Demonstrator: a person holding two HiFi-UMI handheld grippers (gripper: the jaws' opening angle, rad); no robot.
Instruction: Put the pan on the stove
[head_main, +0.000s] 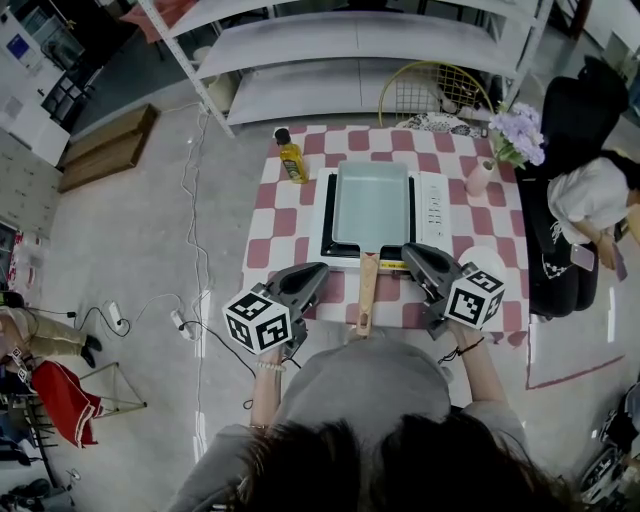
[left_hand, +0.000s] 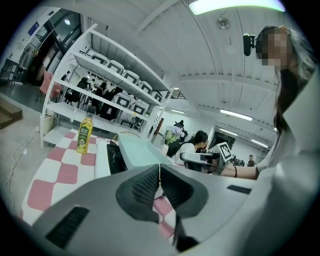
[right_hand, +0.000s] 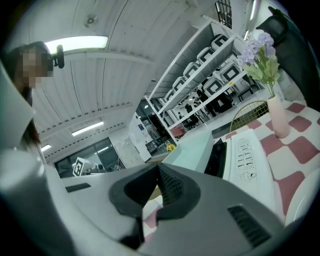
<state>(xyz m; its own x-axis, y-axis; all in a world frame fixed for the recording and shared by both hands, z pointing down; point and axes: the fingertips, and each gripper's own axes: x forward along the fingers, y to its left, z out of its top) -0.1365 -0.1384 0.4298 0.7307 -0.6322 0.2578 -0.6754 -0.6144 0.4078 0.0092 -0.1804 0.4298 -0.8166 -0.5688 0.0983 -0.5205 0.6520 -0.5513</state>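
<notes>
Pan handle lies between closed left hand-held gripper and closed right hand-held gripper.

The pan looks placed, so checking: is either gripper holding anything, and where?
Nothing is held: the left gripper and right gripper are shut, empty, flanking the pan's handle.

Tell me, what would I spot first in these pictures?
Probably the pale blue rectangular pan sitting on the stove, in the middle of the pink-and-white checked table. Its wooden handle points toward the person, with the left hand-held gripper and right hand-held gripper shut and empty on either side. A yellow bottle stands back left, purple flowers back right.
</notes>
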